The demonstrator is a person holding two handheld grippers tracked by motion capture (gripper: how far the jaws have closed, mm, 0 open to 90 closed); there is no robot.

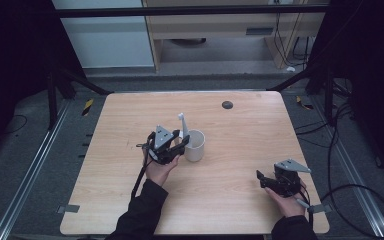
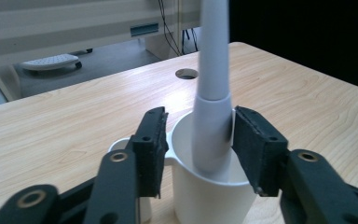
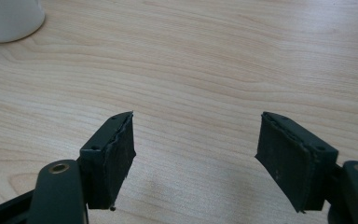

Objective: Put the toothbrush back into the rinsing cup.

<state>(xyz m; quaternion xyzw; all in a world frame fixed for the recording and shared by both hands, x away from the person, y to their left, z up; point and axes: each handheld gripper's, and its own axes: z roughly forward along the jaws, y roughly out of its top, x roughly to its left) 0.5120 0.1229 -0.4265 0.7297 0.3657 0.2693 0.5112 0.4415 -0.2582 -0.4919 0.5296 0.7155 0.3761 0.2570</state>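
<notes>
A white cup [image 1: 196, 146] stands near the middle of the wooden table [image 1: 240, 130]. A pale grey tapered stick [image 1: 182, 123] leans in it, its top pointing up and to the left. My left gripper [image 1: 181, 143] is at the cup's left side. In the left gripper view its jaws stand open on either side of the stick [image 2: 212, 93] just above the cup [image 2: 205, 196], with the right pad [image 2: 256, 149] close against the stick and a gap at the left pad. My right gripper [image 1: 261, 178] is open over bare wood at the front right; its view catches the cup's base [image 3: 7, 18].
A small round dark hole [image 1: 227, 104] sits in the tabletop toward the far edge, also seen in the left gripper view as a hole [image 2: 187, 73]. Black frame bars and cables surround the table. A light wooden cabinet [image 1: 220, 25] stands beyond it.
</notes>
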